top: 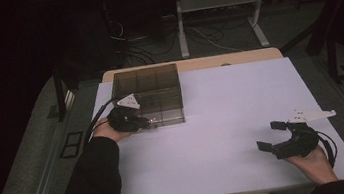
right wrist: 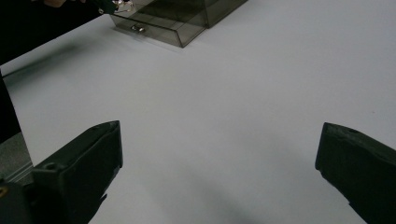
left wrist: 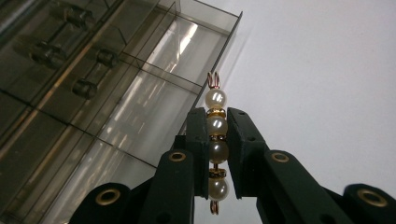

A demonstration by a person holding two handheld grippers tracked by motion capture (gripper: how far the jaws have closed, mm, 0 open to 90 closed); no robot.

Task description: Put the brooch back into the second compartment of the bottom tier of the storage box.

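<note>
The white table (top: 223, 120) carries a smoked-plastic drawer box (top: 152, 93) at its far left, one drawer (right wrist: 154, 25) pulled out toward the person. The left gripper (left wrist: 217, 140) hovers at the box's front corner, its jaws clamped on a short pearl-and-gold bead link (left wrist: 215, 140) that stands upright between the pads. The right gripper (top: 272, 135) rests wide open and empty at the near right, well apart. To land the link cleanly, I would centre it over the open drawer, lower it inside the walls, then release gently so it cannot bounce out.

One smoked plastic drawer box (top: 148, 87), one pearl bar (left wrist: 216, 140), two grippers
</note>
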